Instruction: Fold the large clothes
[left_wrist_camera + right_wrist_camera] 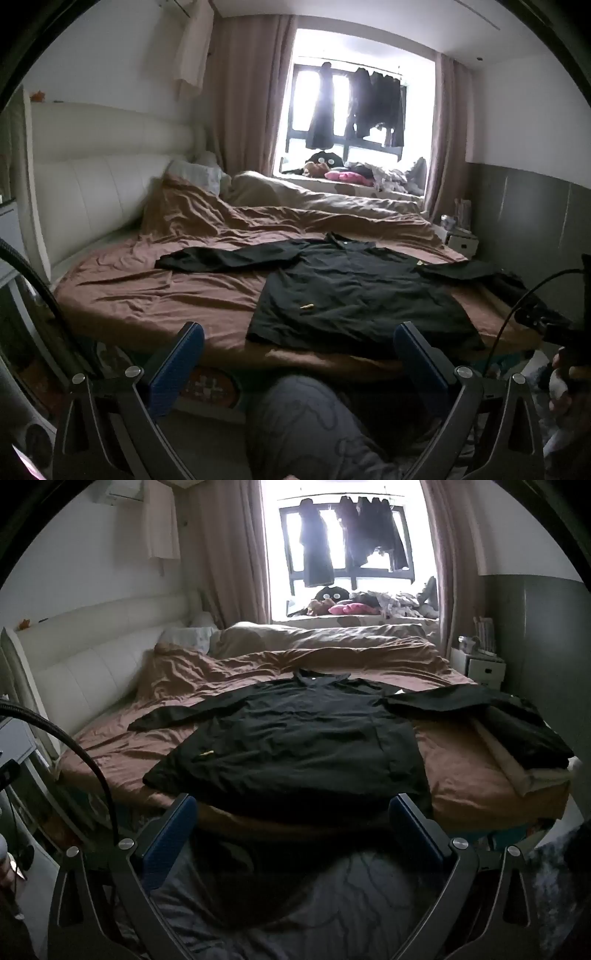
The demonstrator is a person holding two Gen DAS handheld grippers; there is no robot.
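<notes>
A large black long-sleeved shirt lies spread flat on the brown bedsheet, collar toward the window, both sleeves stretched out sideways. My left gripper hangs open in front of the bed's near edge, off the shirt's left hem corner, with nothing between its blue pads. In the right wrist view my right gripper is open too, just short of the shirt's hem, holding nothing. The person's grey trouser leg shows below both grippers.
A folded dark garment rests on a pale cloth at the bed's right corner. A crumpled brown duvet and pillows lie behind the shirt. A white padded headboard stands left; a white bedside box stands right. Clothes hang at the window.
</notes>
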